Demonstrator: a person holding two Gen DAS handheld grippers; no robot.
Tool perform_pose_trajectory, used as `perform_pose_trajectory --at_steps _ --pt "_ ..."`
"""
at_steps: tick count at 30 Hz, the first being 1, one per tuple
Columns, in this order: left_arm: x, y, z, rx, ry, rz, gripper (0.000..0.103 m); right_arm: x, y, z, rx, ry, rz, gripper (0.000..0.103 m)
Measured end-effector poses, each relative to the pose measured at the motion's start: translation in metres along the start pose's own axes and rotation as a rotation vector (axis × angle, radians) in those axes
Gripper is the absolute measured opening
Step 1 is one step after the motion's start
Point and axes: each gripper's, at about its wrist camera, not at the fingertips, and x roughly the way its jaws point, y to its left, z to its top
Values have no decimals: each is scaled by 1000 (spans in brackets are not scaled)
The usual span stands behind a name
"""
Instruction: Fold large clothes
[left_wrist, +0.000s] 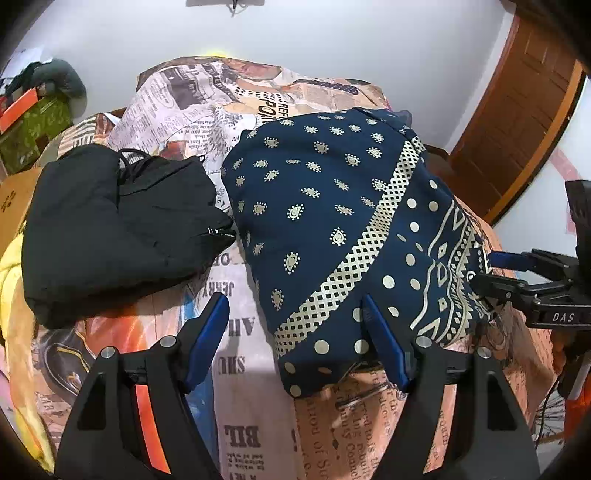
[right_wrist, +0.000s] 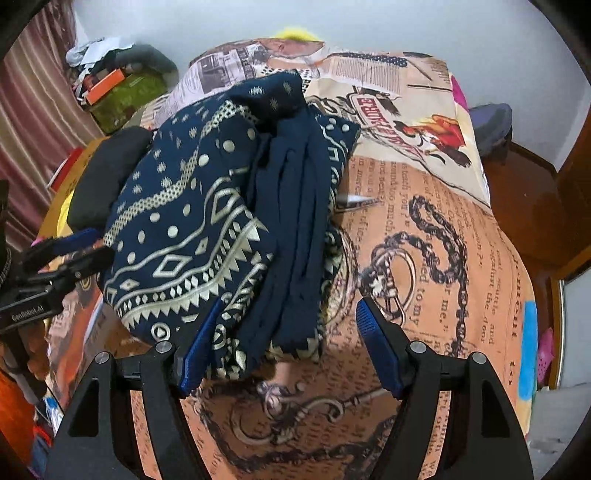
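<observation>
While the left wrist camera looks down over a bed, the left gripper (left_wrist: 295, 332) shows its two blue-padded fingers spread wide apart, pinching nothing. Its right finger overlaps the near edge of a folded navy blue garment with cream paisley, dot and zigzag print (left_wrist: 332, 221), which lies on a bedsheet printed like old newspaper in orange and cream (left_wrist: 243, 406). To the left of the navy garment, just beside it, sits a folded black garment with a drawstring (left_wrist: 122, 232). At the picture's right edge, the right gripper (left_wrist: 480, 273) reaches in at the garment's patterned border, one blue finger above and one black finger below; whether they touch the cloth cannot be told. A brown wooden door (left_wrist: 517, 122) stands behind, against a white wall.

From the right wrist camera, the right gripper (right_wrist: 288, 339) also has its blue-padded fingers spread, gripping nothing. Its left finger lies against the near corner of the navy garment (right_wrist: 207, 221), whose plain dark folds bunch along the right side; its right finger hangs over bare bedsheet (right_wrist: 424, 229). The left gripper (right_wrist: 70, 243) shows at the left edge, beside the garment.
</observation>
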Motion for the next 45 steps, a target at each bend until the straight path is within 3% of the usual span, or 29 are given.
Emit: perform_pose_trajectory --at_steps 8,17,23,32,39,41,43,45 --pt "-5 25 27 -60 -10 27 74 -12 20 34 -30 -97 42 70" --pt "31 48 49 -174 86 -102 74 27 27 59 -69 -48 -1 70" --pt "61 52 58 -245 142 -228 82 33 4 52 -45 -49 60 70" --pt "90 46 60 -277 171 -292 93 33 -13 47 4 -53 107 70" --pt "105 44 59 -309 192 -334 95 42 -15 52 -2 -49 90 71" --pt "107 42 59 -300 192 -329 95 46 -21 55 12 -41 97 75" --pt "107 40 61 -293 195 -325 94 53 -31 59 49 -26 78 89" --pt "106 38 62 -285 199 -320 94 63 -45 60 102 -1 147 92"
